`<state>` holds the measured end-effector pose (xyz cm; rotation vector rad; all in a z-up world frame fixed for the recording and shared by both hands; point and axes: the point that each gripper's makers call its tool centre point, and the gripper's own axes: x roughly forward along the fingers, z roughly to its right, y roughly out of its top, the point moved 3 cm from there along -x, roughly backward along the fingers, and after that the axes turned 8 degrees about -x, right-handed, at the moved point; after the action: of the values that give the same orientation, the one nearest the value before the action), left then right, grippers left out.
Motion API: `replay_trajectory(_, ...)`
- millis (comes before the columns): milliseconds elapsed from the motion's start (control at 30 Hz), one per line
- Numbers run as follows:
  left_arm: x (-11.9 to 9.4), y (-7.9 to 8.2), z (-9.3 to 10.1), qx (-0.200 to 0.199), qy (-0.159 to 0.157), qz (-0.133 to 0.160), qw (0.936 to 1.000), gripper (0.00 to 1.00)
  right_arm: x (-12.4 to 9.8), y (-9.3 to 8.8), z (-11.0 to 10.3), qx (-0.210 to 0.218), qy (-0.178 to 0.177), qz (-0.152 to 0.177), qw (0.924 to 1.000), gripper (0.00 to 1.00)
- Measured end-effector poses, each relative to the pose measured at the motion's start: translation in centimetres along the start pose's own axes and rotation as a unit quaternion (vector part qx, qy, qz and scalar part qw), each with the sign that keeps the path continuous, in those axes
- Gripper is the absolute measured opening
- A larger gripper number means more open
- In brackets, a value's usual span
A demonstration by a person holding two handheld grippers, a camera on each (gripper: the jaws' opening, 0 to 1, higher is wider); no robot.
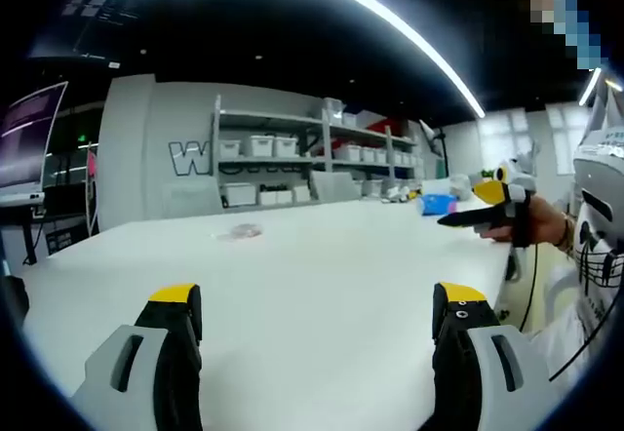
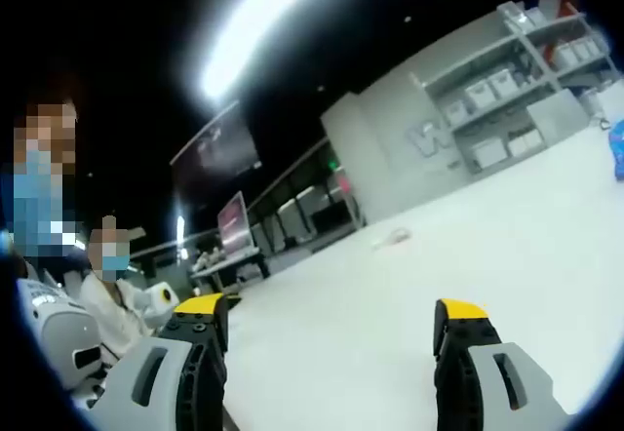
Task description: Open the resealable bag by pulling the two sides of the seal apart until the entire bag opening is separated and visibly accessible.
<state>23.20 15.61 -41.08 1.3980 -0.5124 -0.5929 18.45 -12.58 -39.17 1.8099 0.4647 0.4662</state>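
We hold our left gripper (image 1: 317, 319) low over the white desk (image 1: 322, 265), and its two yellow-tipped jaws stand wide apart with nothing between them. Our right gripper (image 2: 331, 333) is the same: jaws wide, holding nothing. In the left gripper view the bag (image 1: 244, 229) lies flat on the desk, far off at about 11 o'clock from the jaws, well apart from both of them. In the right gripper view we see the same bag (image 2: 393, 239) as a small pale spot at about 1 o'clock. It looks clear and thin, but it is too small for us to see the seal or which way it points. We think the bag will be very light and soft, and a bit slippery, so it may slide on the smooth desk when we touch it. We think the best plan is to pinch one thin lip just above the seal with each gripper, near the middle, and pull the two sides gently apart. In the left gripper view, another gripper (image 1: 487, 207) in a hand shows at 2 o'clock, with shelves (image 1: 292, 148) of white boxes behind the desk.
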Motion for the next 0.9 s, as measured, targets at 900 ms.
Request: replay_trajectory(900, -1.5, 2.8, -2.3, 0.008, 0.046, -0.011, 0.9988, 0.96, 3.4, 3.0, -2.8, -0.182, 0.037, -0.040, 0.9818, 0.73)
